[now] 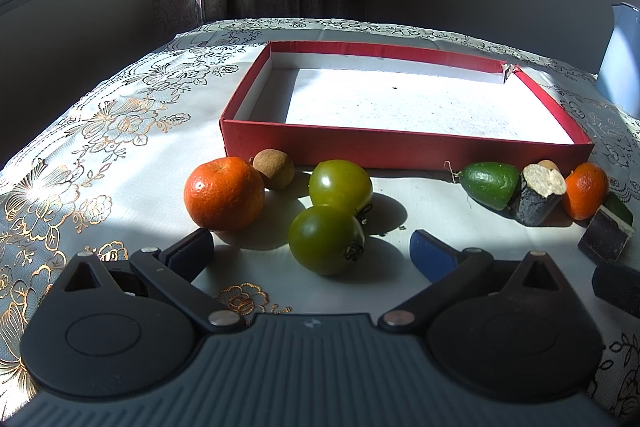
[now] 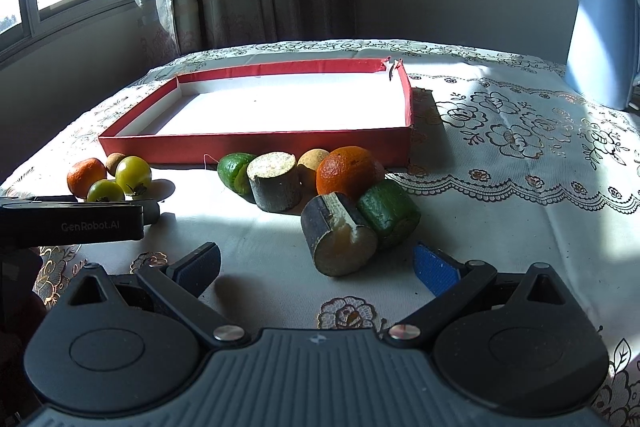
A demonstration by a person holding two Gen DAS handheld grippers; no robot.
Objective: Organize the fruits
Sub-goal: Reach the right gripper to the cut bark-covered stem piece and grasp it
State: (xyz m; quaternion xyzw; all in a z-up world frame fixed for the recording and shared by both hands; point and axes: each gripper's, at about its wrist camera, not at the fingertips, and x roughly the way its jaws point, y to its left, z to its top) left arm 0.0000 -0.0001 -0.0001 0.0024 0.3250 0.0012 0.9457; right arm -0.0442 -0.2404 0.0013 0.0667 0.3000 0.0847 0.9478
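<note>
In front of the empty red box [image 1: 400, 147] on the bench [image 1: 120, 163], my left gripper [image 1: 314, 247] sits spread wide around the near green tomato [image 1: 326, 245]; my right gripper [image 2: 318, 263], equally open, faces a cut stalk piece [image 2: 340, 243]. The tomato looks smooth and bruisable, so I judge a gentle hold across its middle best.

Both views sit low over the table's near edge, facing the curtained far edge. The left wrist view looks close on the left fruit cluster; the right wrist view close on the right cluster. Both share the red tray [image 1: 404, 143] [image 2: 256, 146].
</note>
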